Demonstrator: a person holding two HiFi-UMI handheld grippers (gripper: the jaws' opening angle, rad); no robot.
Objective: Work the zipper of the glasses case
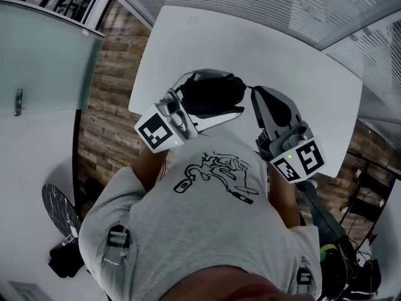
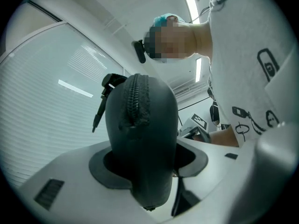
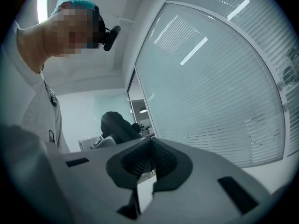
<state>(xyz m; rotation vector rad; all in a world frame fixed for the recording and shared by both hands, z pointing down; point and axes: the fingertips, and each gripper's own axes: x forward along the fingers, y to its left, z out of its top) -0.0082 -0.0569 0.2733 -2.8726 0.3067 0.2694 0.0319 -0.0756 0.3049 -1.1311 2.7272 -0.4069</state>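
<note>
The black glasses case [image 1: 207, 94] is lifted above the white table, and my left gripper [image 1: 220, 96] is shut on it, one jaw on each side. In the left gripper view the case [image 2: 140, 143] stands on end between the pads, its zipper [image 2: 135, 99] running up the ridge. A thin dark pull tab [image 2: 99, 110] hangs off the case's left side. My right gripper [image 1: 257, 94] is shut with nothing between its pads [image 3: 161, 157]. Its tip sits just right of the case's end, apart from it. From the right gripper view the case [image 3: 117, 125] shows farther off.
A white table [image 1: 282, 55] lies below both grippers, its near edge close to my grey shirt [image 1: 207, 218]. Wood flooring [image 1: 113, 74] and a glass partition [image 1: 44, 61] are at the left. Window blinds [image 3: 219, 87] fill the far side.
</note>
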